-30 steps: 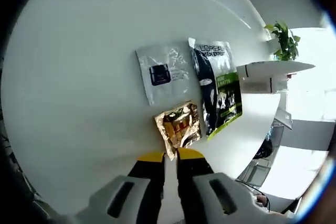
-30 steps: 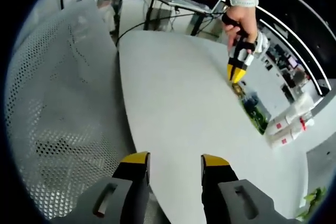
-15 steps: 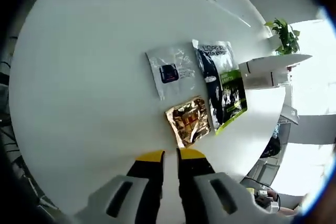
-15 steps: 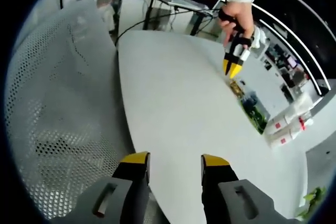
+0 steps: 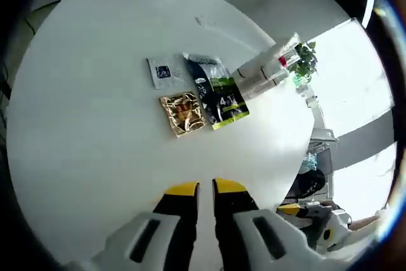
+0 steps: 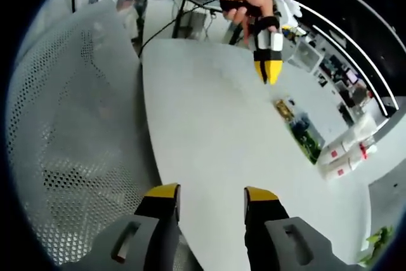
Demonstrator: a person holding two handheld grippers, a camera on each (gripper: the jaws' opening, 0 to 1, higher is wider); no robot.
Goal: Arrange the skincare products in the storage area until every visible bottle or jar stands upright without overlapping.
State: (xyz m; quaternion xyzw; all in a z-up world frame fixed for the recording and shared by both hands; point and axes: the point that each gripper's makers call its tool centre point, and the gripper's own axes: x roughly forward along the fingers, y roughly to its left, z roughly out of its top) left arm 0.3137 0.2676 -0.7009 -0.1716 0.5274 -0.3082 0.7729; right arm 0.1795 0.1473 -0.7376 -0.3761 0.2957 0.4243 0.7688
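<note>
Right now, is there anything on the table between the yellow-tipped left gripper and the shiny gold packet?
No. In the left gripper view, only bare white table lies between the left gripper and the crinkled gold foil packet.

Your left gripper (image 6: 268,74) has lifted up and away from the gold sachet (image 5: 183,113), which now lies apart from it on the white table (image 5: 95,125), jaws closed.

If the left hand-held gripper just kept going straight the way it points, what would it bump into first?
Probably the bare white table first. The left hand-held gripper, jaws nearly closed, points down at the tabletop short of the crinkled gold foil sachet. Depth is hard to judge, so it might reach the sachet.
</note>
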